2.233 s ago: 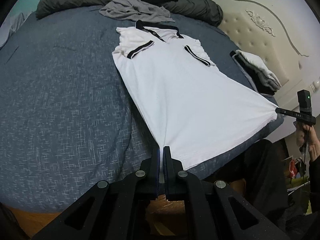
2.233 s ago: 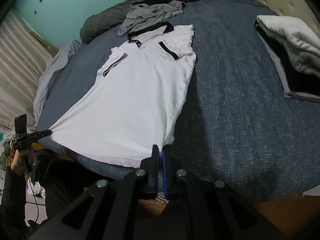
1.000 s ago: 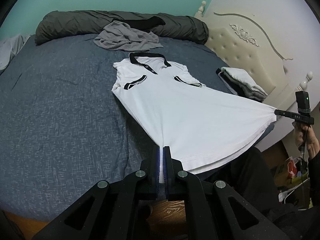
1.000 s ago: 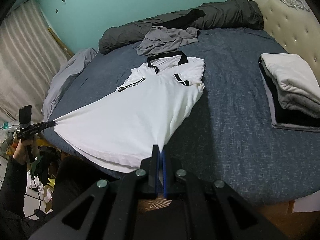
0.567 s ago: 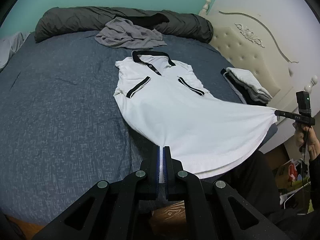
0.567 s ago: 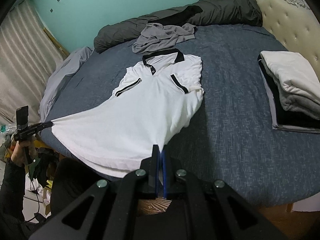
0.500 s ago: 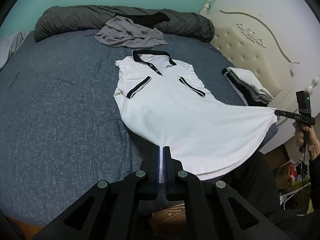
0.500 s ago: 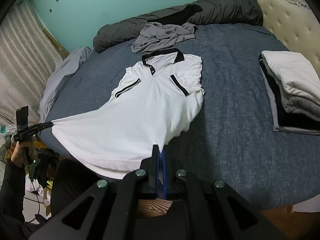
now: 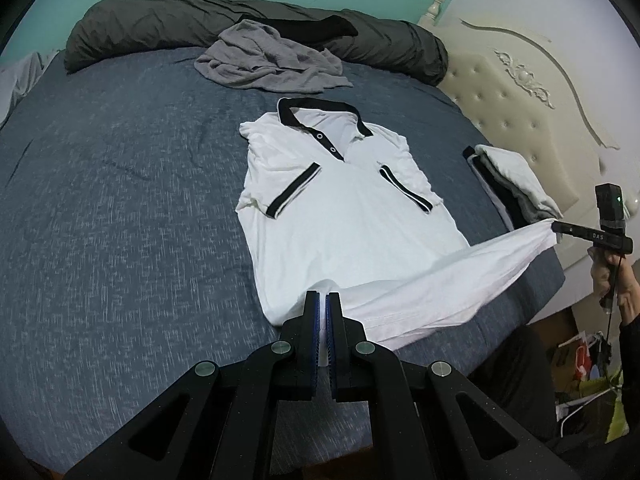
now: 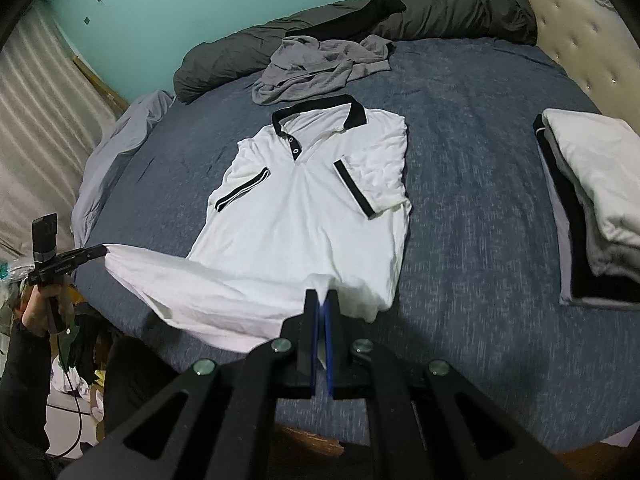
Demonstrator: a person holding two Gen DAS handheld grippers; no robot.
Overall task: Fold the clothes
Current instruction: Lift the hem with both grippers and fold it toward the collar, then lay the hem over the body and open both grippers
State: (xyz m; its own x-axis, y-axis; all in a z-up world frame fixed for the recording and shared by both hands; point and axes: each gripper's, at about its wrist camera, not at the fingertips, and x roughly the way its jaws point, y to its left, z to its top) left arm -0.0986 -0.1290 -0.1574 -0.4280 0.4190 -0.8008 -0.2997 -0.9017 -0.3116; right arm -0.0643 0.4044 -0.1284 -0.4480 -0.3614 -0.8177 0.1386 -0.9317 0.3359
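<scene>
A white polo shirt [image 9: 344, 216] [image 10: 304, 220] with a black collar and black sleeve bands lies face up on the blue bed, sleeves folded in over the chest. My left gripper [image 9: 322, 298] is shut on one bottom hem corner. My right gripper [image 10: 322, 296] is shut on the other corner. Each gripper shows in the other's view: the right gripper [image 9: 558, 227] at the right edge, the left gripper [image 10: 100, 251] at the left edge. The hem hangs lifted between them, and the lower shirt curls over toward the collar.
A crumpled grey garment [image 9: 268, 60] [image 10: 320, 64] lies beyond the collar, before a dark rolled duvet [image 9: 248, 20]. A stack of folded clothes [image 9: 508, 184] [image 10: 592, 200] sits on the bed by the padded headboard [image 9: 520, 92]. A person's hand [image 9: 612, 280] grips the right handle.
Both grippers have carried the hem forward over the bed toward the collar. The stretched lower shirt has gone slack and starts to double over the body.
</scene>
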